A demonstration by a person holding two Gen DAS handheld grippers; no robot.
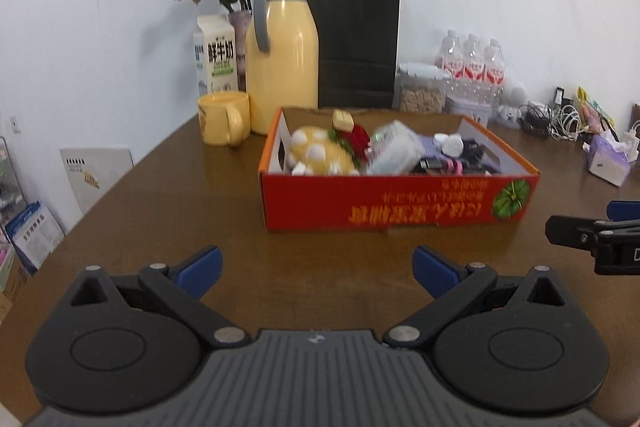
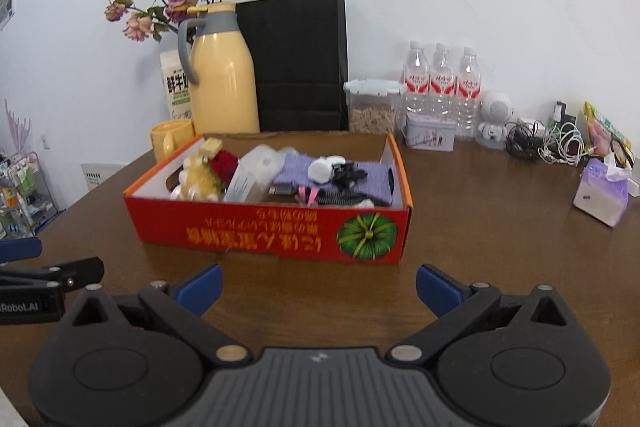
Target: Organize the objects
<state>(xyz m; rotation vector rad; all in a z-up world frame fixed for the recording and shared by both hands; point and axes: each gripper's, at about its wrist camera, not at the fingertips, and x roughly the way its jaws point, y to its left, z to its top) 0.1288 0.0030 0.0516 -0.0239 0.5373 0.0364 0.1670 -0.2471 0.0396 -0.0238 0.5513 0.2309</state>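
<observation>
A dark brown wooden table (image 1: 168,195) fills the lower half of both views. At mid-frame on it stands a red cardboard box with orange rim and upside-down yellow lettering (image 1: 400,203), its top open and packed with small items. Behind it, toward upper centre, a black paper bag with cord handles (image 1: 356,39) stands against the white wall, and just left of the bag is a tall yellow thermos jug with grey handle (image 1: 284,59). A yellow mug (image 1: 222,119) sits left of the jug's base.

Inside the box, a yellow plush with white spots (image 1: 320,153) lies at the left end, a red fabric flower (image 1: 358,137) beside it, a clear plastic packet (image 1: 394,149) in the middle, and a purple knitted cloth (image 2: 340,177) toward the right.

Left gripper (image 1: 316,269), bottom of its frame, has its blue-tipped jaws spread wide with nothing between them, short of the box. Right gripper (image 2: 318,287) likewise stands wide apart and empty.
</observation>
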